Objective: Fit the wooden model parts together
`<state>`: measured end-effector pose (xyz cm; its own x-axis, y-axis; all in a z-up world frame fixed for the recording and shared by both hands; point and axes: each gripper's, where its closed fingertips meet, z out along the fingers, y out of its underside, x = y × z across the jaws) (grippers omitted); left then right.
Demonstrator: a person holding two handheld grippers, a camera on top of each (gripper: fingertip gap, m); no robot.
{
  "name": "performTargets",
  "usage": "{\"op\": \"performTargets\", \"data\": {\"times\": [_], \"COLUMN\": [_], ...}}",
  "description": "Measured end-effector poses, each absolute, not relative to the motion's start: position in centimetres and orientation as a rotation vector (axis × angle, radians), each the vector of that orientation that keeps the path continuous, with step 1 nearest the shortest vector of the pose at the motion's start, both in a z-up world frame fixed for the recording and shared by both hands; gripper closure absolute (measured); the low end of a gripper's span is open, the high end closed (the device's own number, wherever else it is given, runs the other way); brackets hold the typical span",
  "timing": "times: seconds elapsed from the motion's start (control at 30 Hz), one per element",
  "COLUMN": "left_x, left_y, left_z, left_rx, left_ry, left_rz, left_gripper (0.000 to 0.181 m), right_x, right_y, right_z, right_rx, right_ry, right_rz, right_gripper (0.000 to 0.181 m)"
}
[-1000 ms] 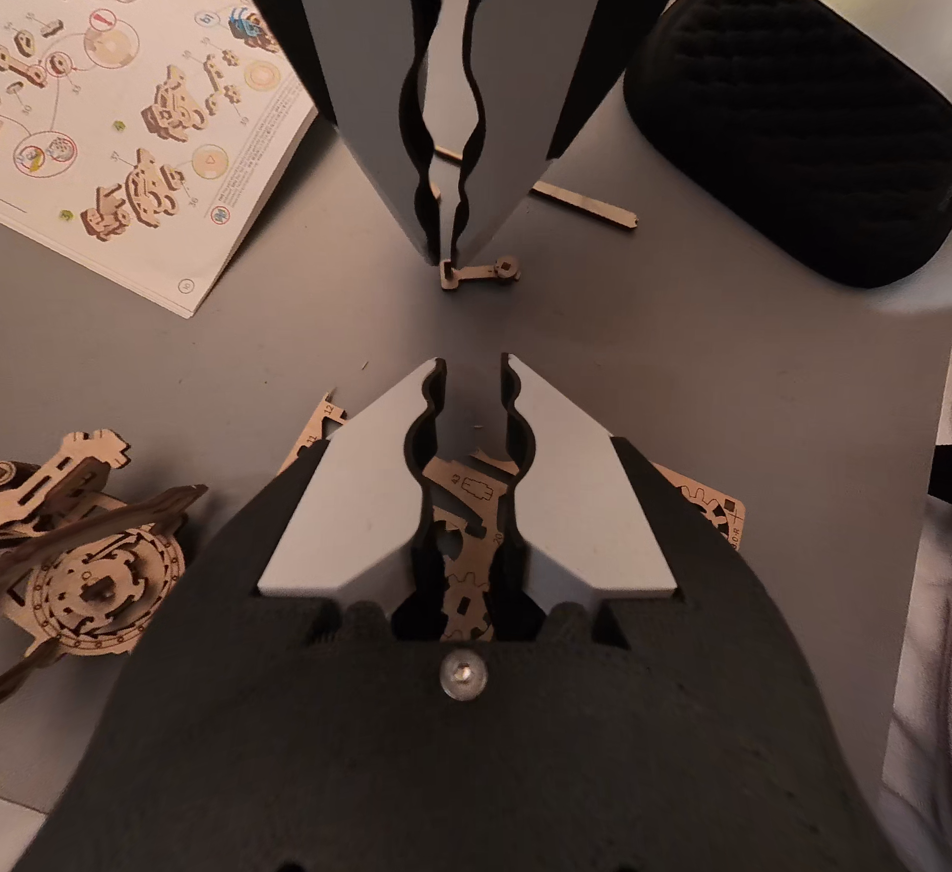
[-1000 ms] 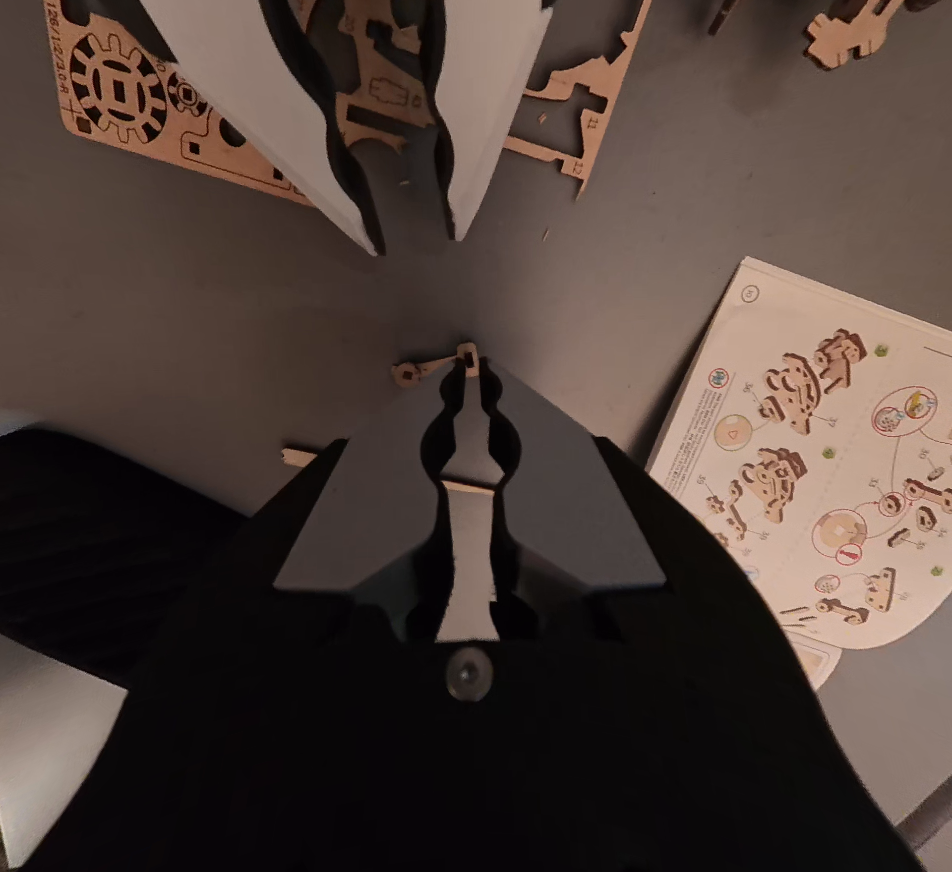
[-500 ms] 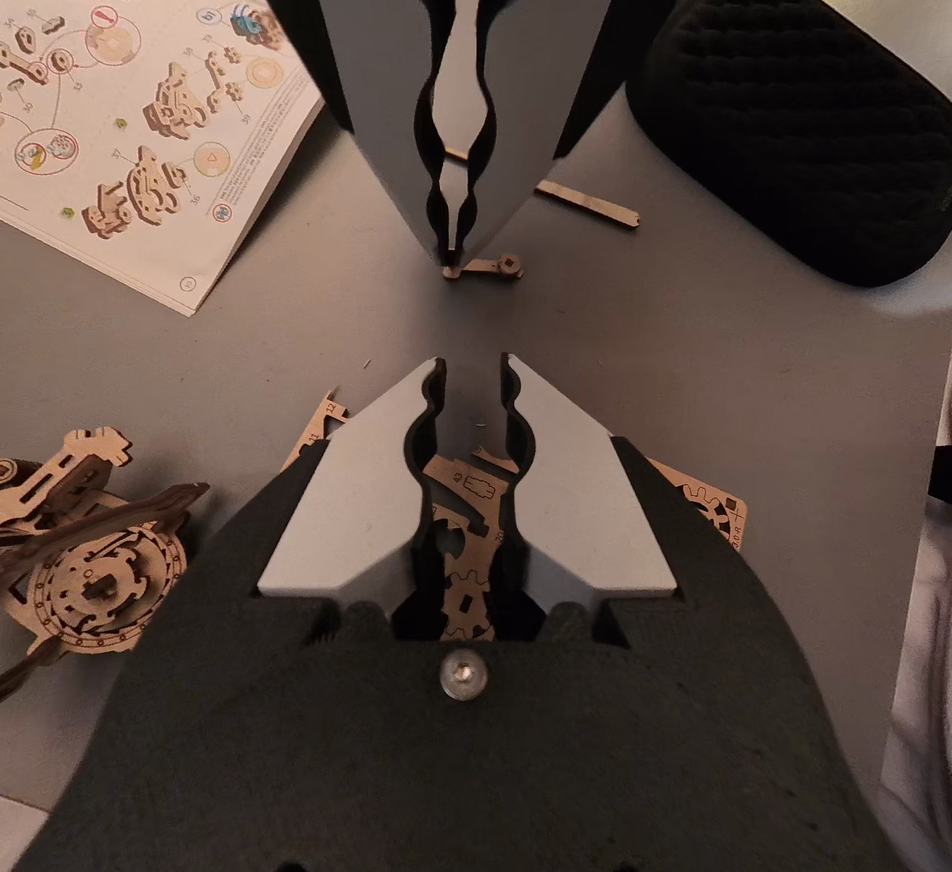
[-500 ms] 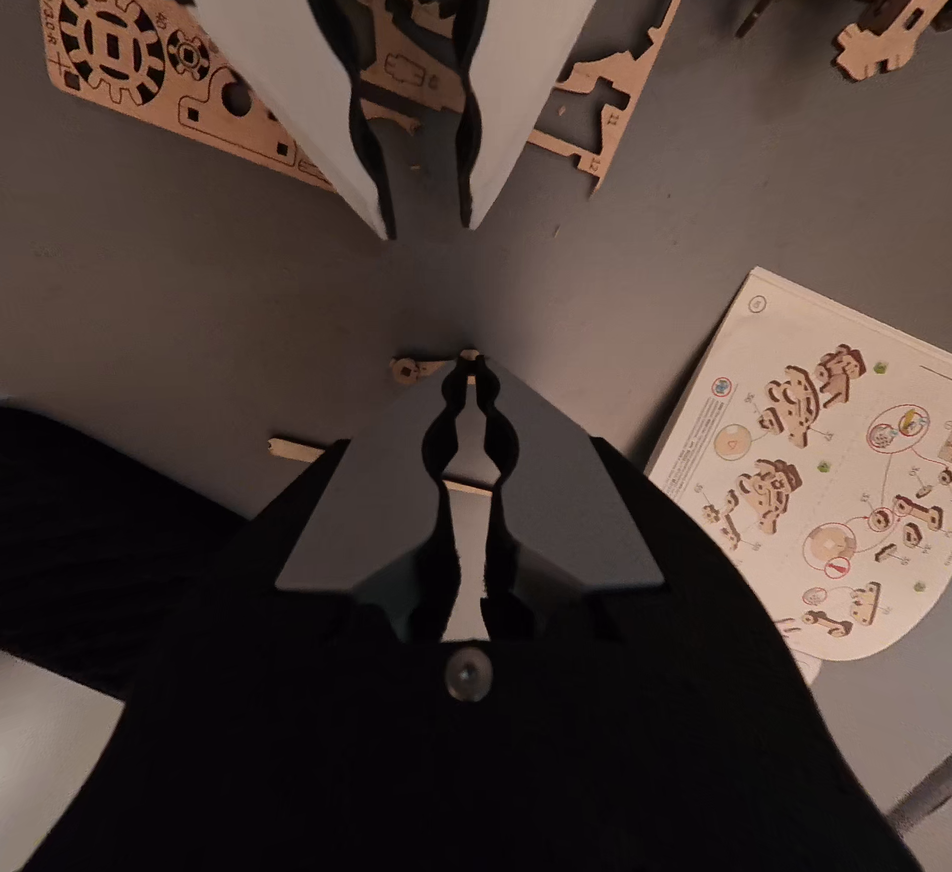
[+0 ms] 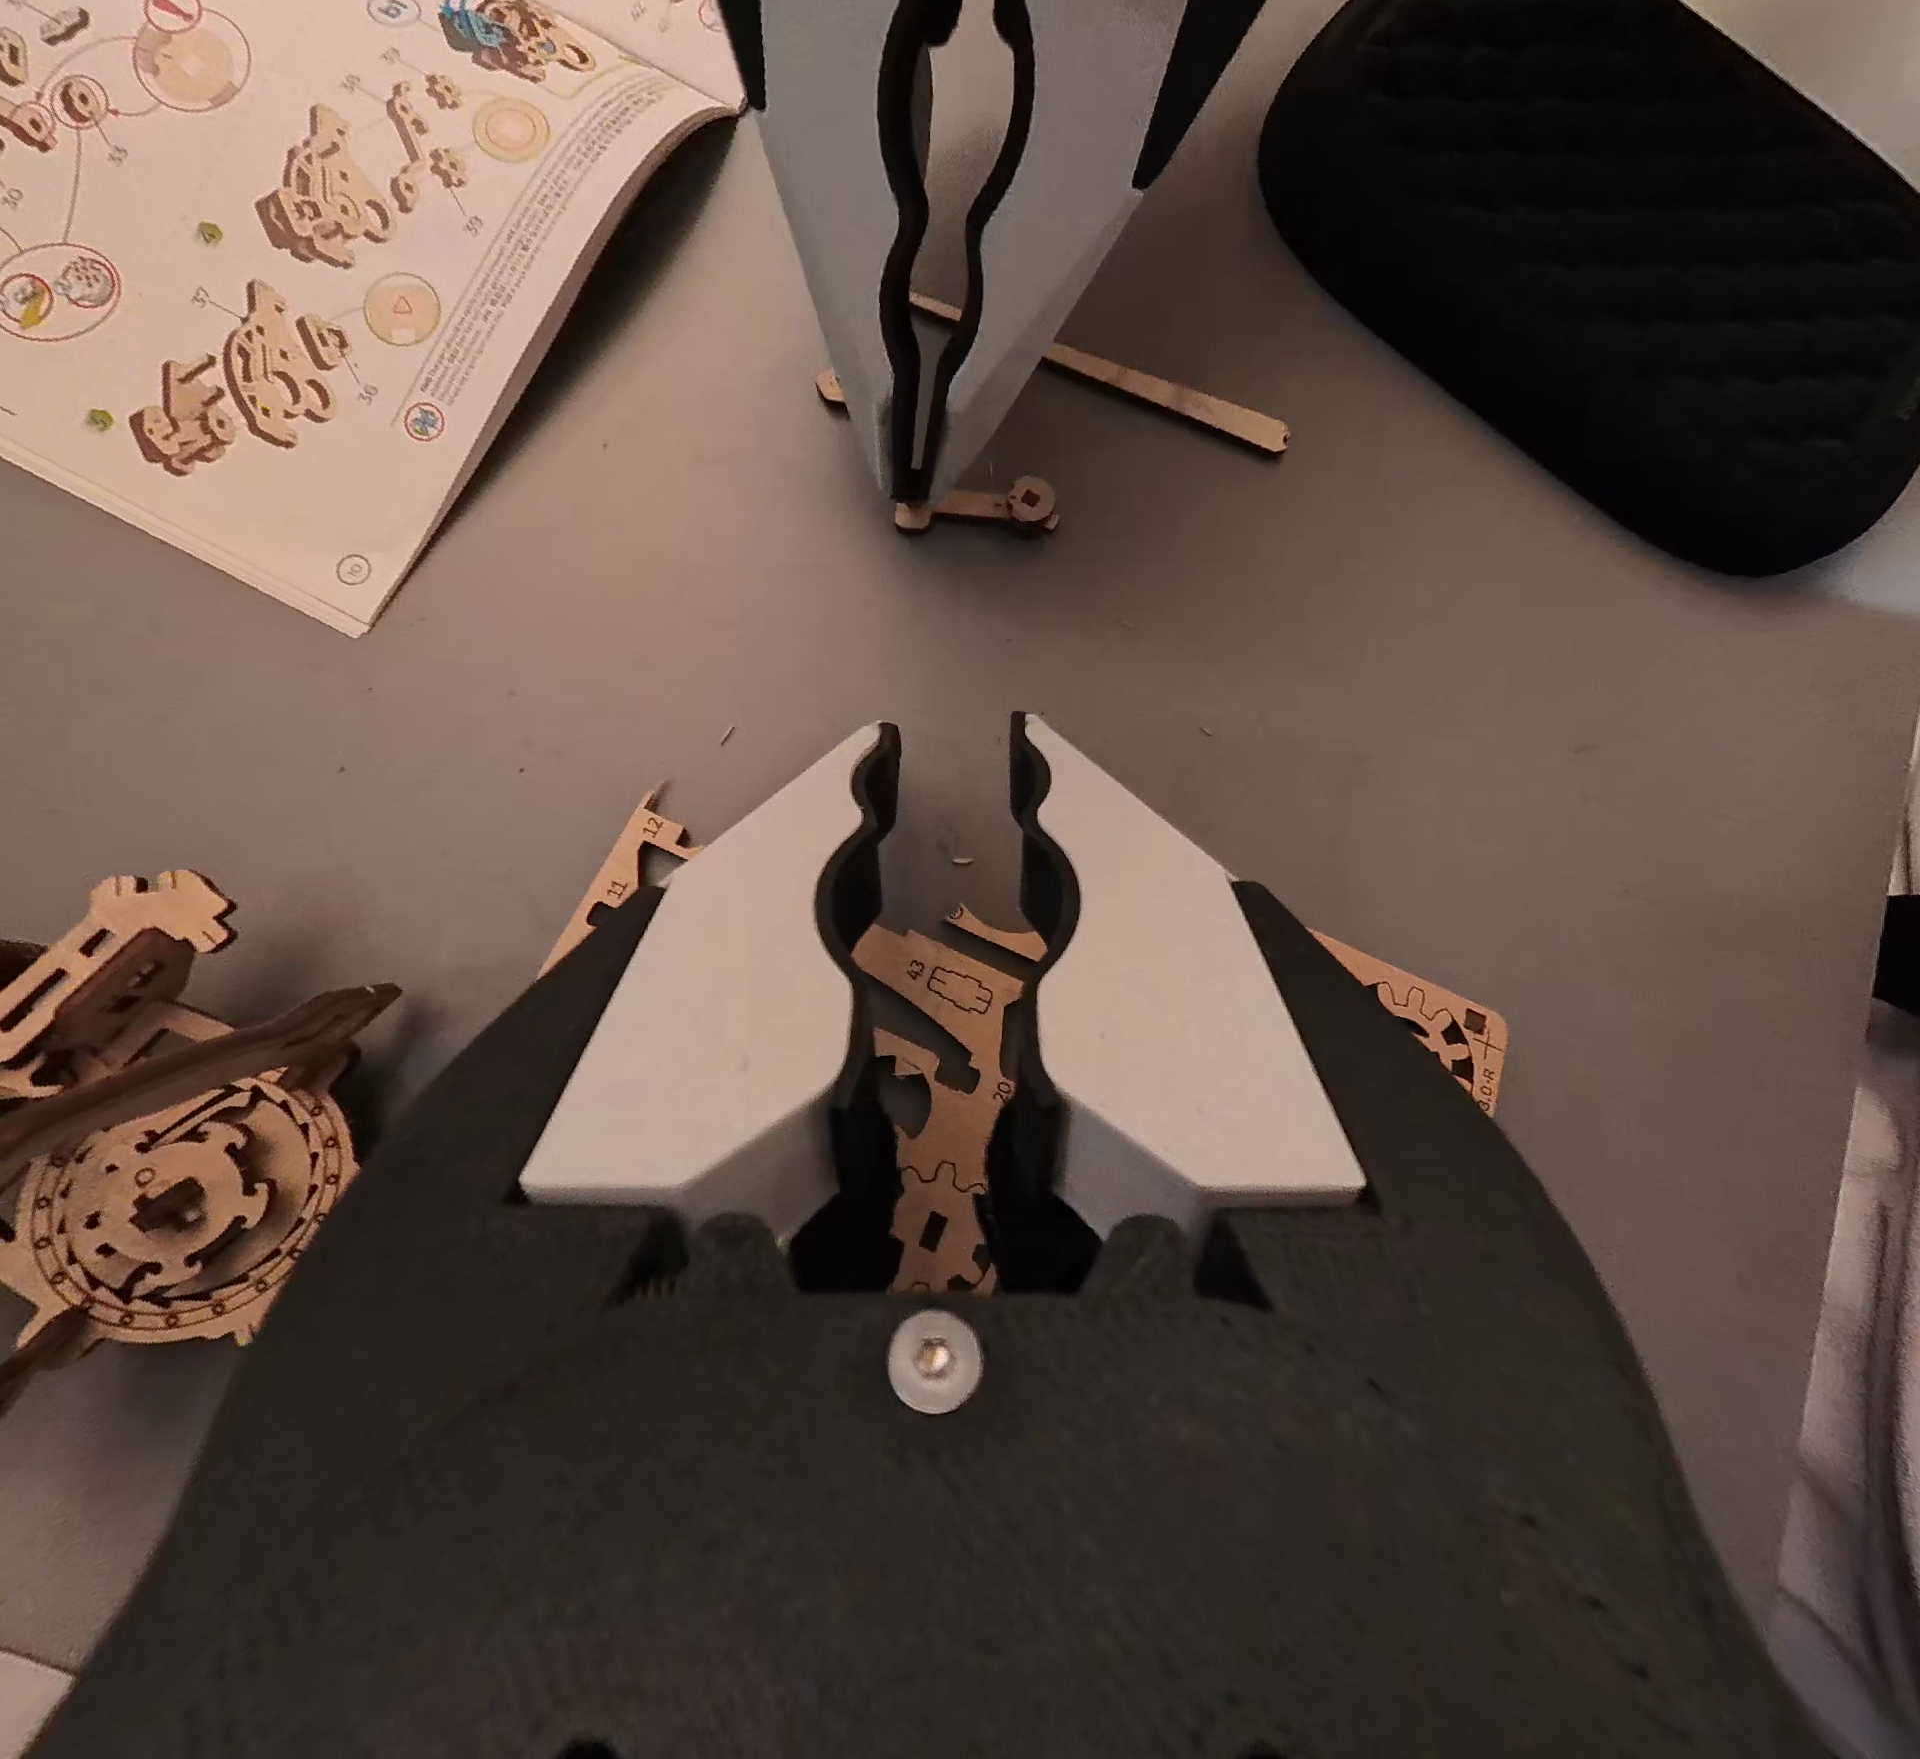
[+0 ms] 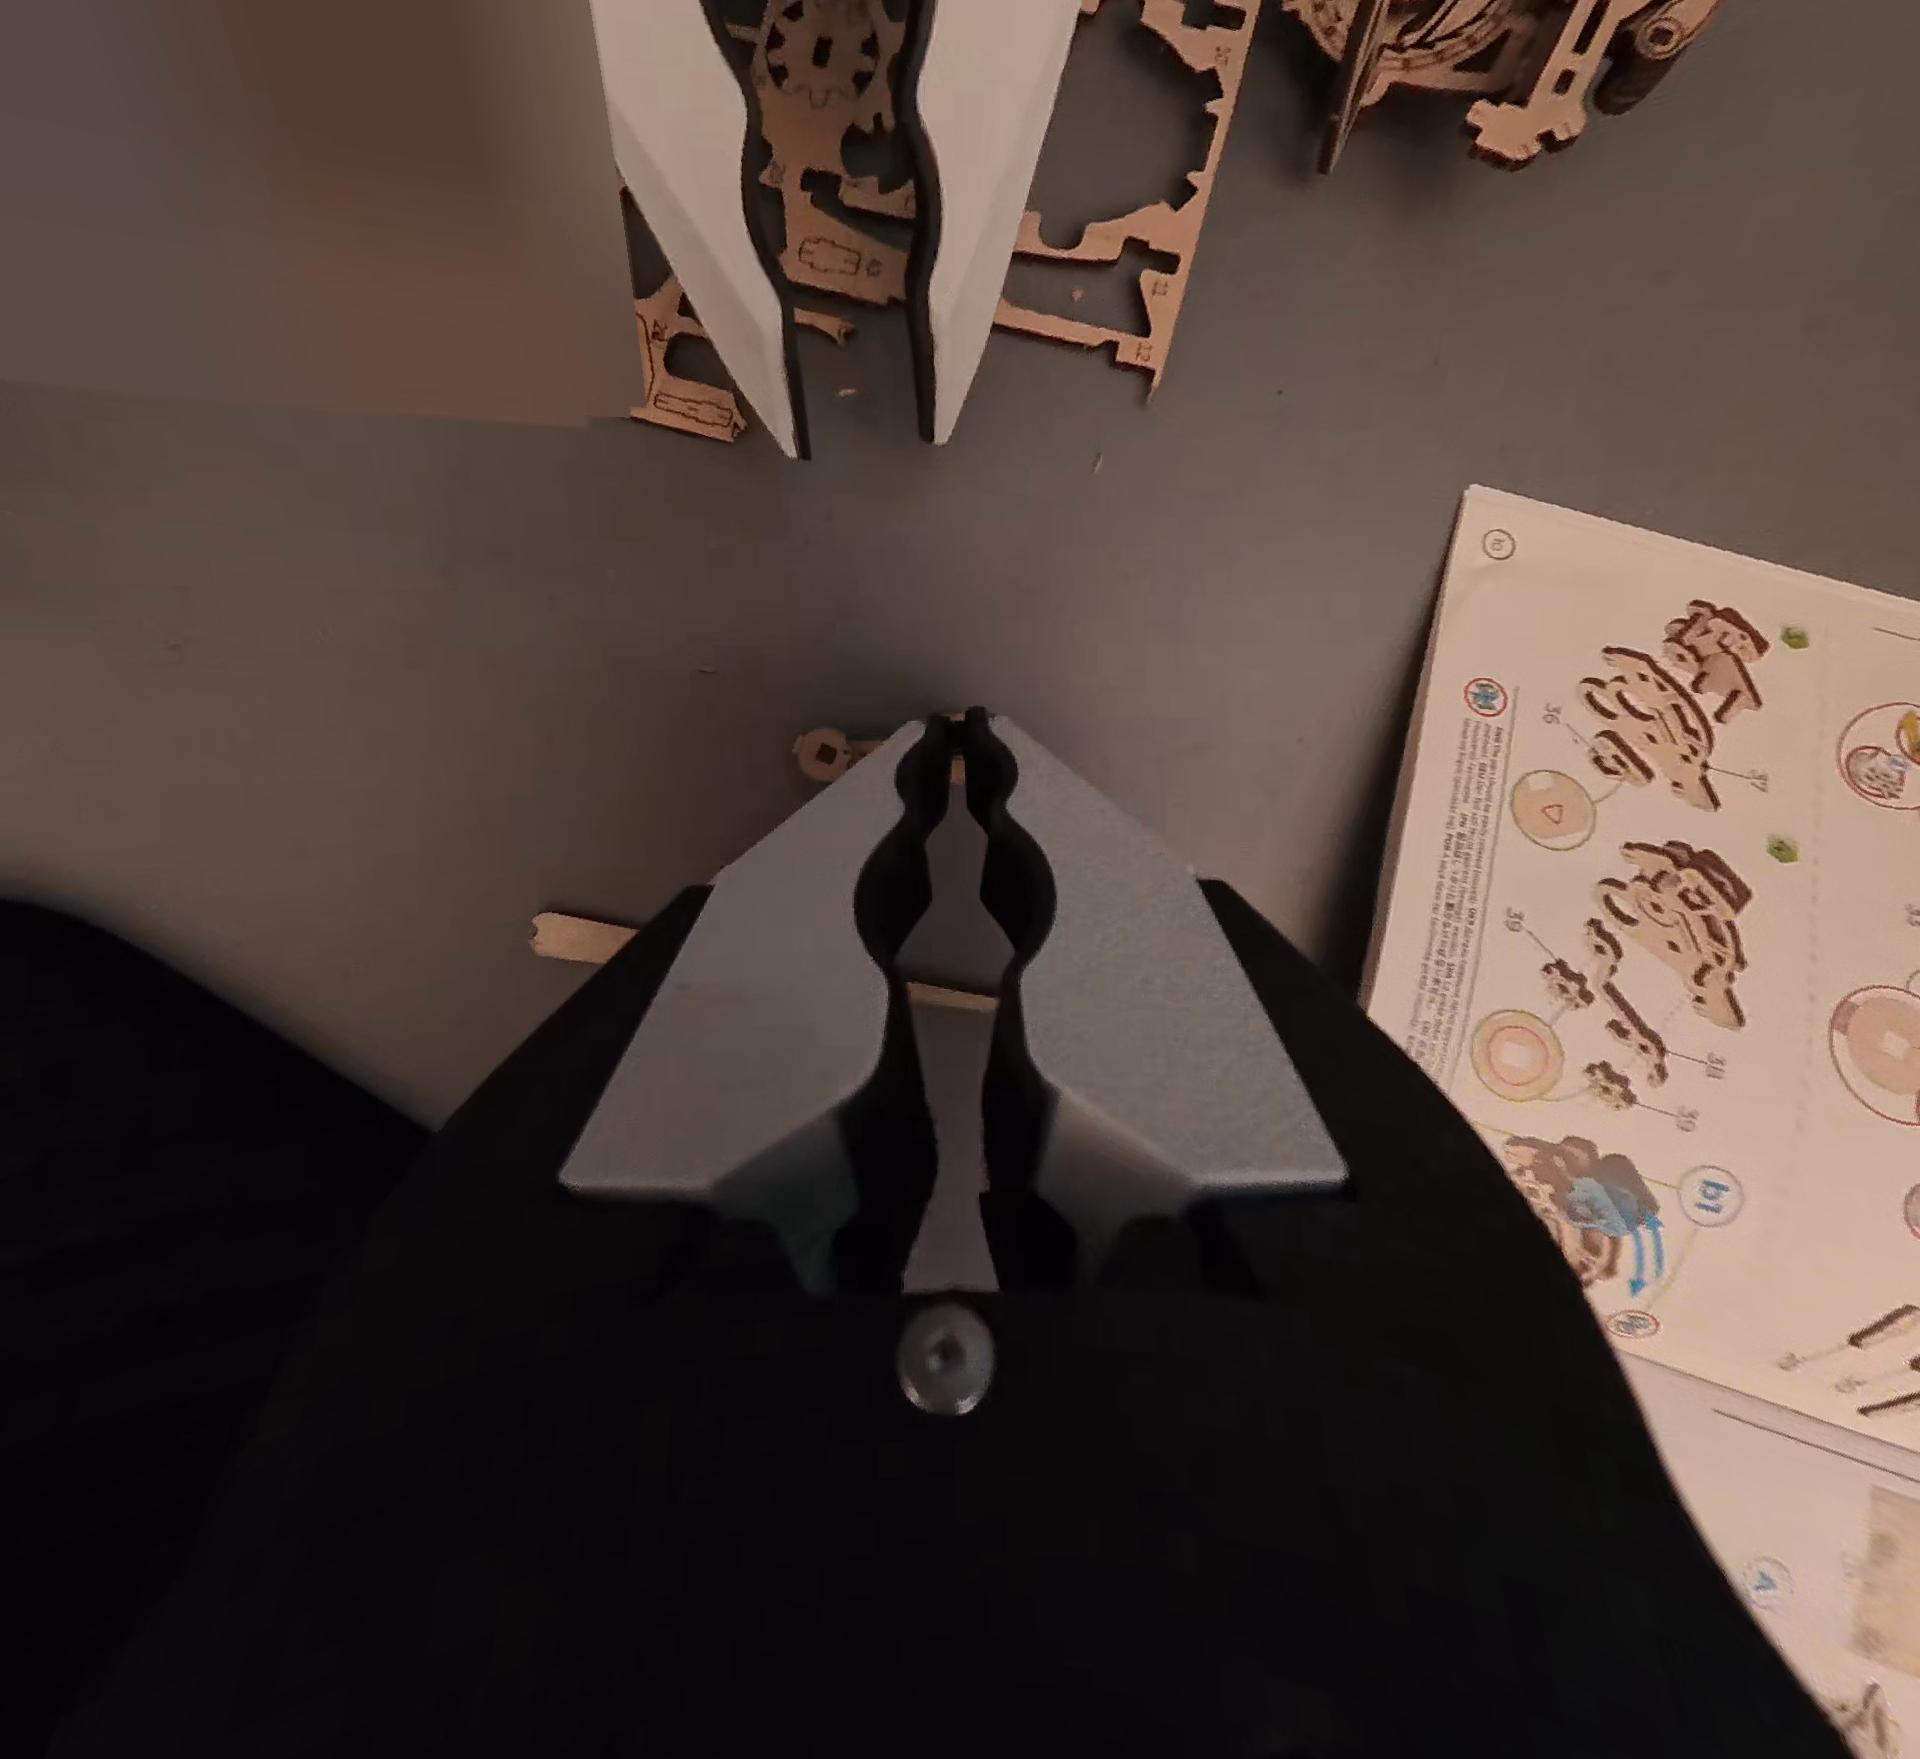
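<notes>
A hobby or desk workspace is suggested. A plain grey surface (image 5: 1351, 774) is seen, on which an open instruction booklet (image 5: 312, 203) lies ahead and left of the left tool (image 5: 951, 733). A laser-cut wooden parts sheet (image 6: 1143, 151), a half-built wooden model (image 5: 156, 1169) and a black padded wrist rest (image 5: 1610, 234) are spread around it.

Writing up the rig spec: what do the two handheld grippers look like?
Both match. The left gripper and right gripper each have a black, rough-textured body that widens toward the camera, with one silver screw at the centre. Two pale grey wedge-shaped fingers taper to points, lined with wavy black pads. No cables, markings or sleeves show.
</notes>
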<state>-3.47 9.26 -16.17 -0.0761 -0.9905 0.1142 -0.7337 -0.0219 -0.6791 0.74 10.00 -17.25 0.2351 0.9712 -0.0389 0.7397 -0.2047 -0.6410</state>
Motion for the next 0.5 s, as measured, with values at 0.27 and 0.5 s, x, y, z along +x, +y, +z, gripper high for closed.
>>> {"op": "performTargets", "data": {"times": [0.27,0.5], "left_x": [-3.5,-3.7], "left_y": [9.2,9.9], "left_z": [-16.2,-15.5], "left_rx": [-1.796,-1.787], "left_ry": [1.86,1.825], "left_rz": [-0.844,-0.837], "left_gripper": [0.162,0.162], "right_x": [1.1,2.2], "right_y": [9.8,9.7], "right_z": [-17.6,-16.9], "right_rx": [-2.094,-2.018], "right_ry": [-1.589,-1.936], "right_rz": [0.563,0.212], "right_gripper": [0.179,0.178]}}
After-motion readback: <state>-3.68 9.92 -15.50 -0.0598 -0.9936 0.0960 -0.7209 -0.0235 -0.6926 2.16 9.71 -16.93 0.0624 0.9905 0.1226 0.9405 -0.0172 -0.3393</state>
